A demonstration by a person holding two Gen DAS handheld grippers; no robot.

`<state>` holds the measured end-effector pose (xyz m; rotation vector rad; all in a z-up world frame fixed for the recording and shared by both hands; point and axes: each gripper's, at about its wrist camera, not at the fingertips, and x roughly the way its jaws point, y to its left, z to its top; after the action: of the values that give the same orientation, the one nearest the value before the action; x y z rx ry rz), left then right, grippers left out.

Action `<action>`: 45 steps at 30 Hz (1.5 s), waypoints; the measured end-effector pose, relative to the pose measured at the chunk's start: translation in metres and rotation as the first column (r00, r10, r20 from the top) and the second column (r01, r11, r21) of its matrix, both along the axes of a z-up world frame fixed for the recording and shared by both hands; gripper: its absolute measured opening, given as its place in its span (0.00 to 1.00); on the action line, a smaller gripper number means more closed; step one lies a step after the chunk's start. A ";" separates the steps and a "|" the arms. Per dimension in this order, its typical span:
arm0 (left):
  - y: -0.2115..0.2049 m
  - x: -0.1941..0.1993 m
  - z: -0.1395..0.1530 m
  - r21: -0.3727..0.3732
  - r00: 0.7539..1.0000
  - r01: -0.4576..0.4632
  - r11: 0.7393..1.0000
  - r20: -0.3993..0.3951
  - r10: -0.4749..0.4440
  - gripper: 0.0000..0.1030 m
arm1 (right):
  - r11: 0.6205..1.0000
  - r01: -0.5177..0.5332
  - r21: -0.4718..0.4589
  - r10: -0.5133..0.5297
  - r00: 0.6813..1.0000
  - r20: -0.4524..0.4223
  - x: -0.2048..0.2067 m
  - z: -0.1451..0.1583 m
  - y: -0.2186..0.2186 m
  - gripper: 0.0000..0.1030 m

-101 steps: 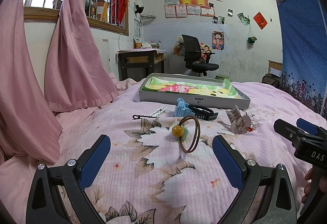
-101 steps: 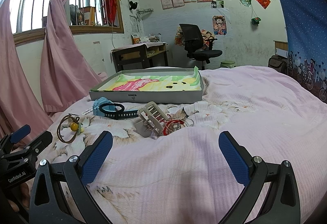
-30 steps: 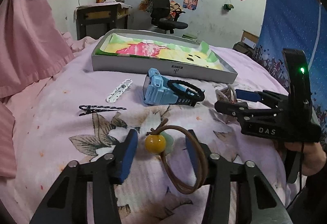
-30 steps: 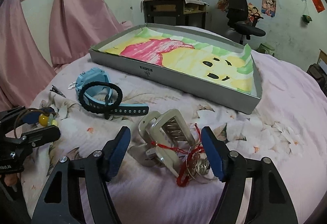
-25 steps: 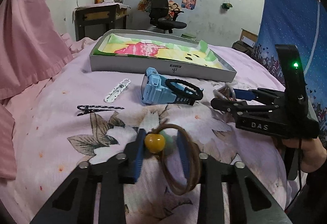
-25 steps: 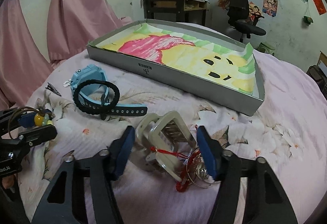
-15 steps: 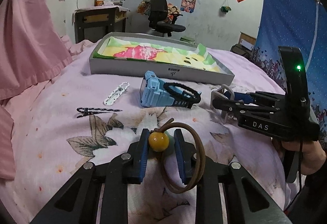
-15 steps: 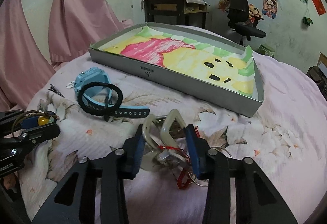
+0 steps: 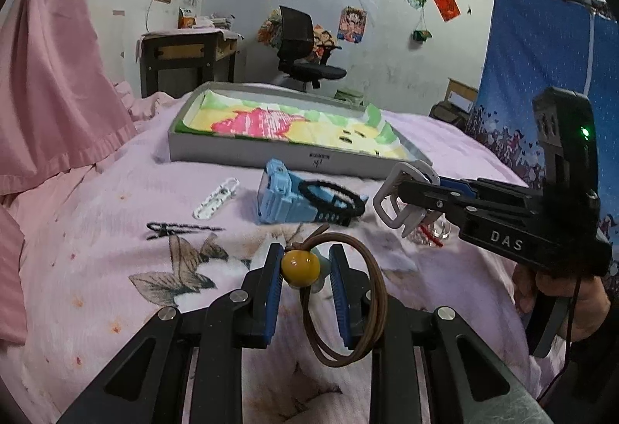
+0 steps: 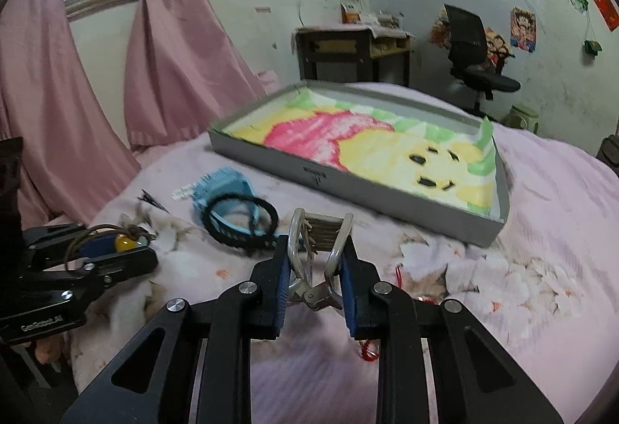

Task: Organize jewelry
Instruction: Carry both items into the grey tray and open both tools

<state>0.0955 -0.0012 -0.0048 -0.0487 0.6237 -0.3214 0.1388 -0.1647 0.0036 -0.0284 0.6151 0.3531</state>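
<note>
Bed scene, read left to right in the left wrist view. One black hairpin lies flat on the floral bedspread; just right of it one white clip; then one blue watch with one black hair tie resting against its strap. Behind these sits one shallow grey box, lined with a bright cartoon cloth, nothing in it yet; judged to be where the pieces go. Left gripper: pads clenched on the yellow bead of one brown cord loop, which droops over the right finger. Judgement: bead hard, smooth, apt to slip, so the pinch across its middle suits; cord limp and light, will swing freely and could snag. Further right, the right gripper: jaws closing, with one cream claw clip between them, pads on its two looped handles. Judgement: stiff plastic, light, sprung; squeezing the handles opens the teeth, so moderate force only, and the teeth may catch on fabric. One red string with a small clear ring lies on the spread beneath, near the clip; whether attached, cannot tell. Both held pieces are near the box, in front of it.
</note>
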 end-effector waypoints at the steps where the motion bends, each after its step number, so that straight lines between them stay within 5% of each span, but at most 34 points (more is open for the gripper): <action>1: 0.001 0.000 0.001 -0.003 1.000 -0.004 1.000 0.008 0.004 0.22 | 1.000 -0.003 0.007 0.003 1.000 0.011 -0.001 0.002 0.000 0.21; 9: 0.005 0.016 0.024 -0.066 0.998 -0.004 0.998 0.062 0.008 0.22 | 0.999 -0.009 0.043 0.005 0.994 0.107 -0.003 0.022 -0.001 0.21; 17: -0.003 0.080 0.047 -0.069 0.997 0.008 0.998 0.071 -0.003 0.22 | 0.999 0.027 0.039 -0.033 0.989 0.145 0.040 0.038 -0.006 0.21; 24: -0.003 0.152 0.040 -0.065 0.999 -0.025 0.998 -0.024 0.024 0.22 | 0.994 0.106 0.009 -0.106 0.985 0.139 0.093 0.033 -0.017 0.21; 31: -0.014 0.200 0.018 0.021 0.986 -0.066 0.998 -0.152 0.068 0.22 | 0.985 0.147 -0.086 -0.137 0.984 0.112 0.123 0.017 -0.010 0.21; 38: -0.016 0.217 0.000 0.064 0.963 -0.084 0.994 -0.251 0.097 0.22 | 0.989 0.111 -0.094 -0.108 0.993 0.041 0.131 0.000 -0.002 0.21; 45: -0.015 0.211 0.000 0.054 0.964 -0.085 0.995 -0.249 0.096 0.22 | 0.994 0.096 -0.046 -0.096 0.995 0.003 0.131 -0.005 -0.008 0.24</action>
<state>0.3062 -0.0158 -0.0053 -0.0771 0.8773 -0.2140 0.2695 -0.1726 -0.0016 -0.0424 0.6218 0.2457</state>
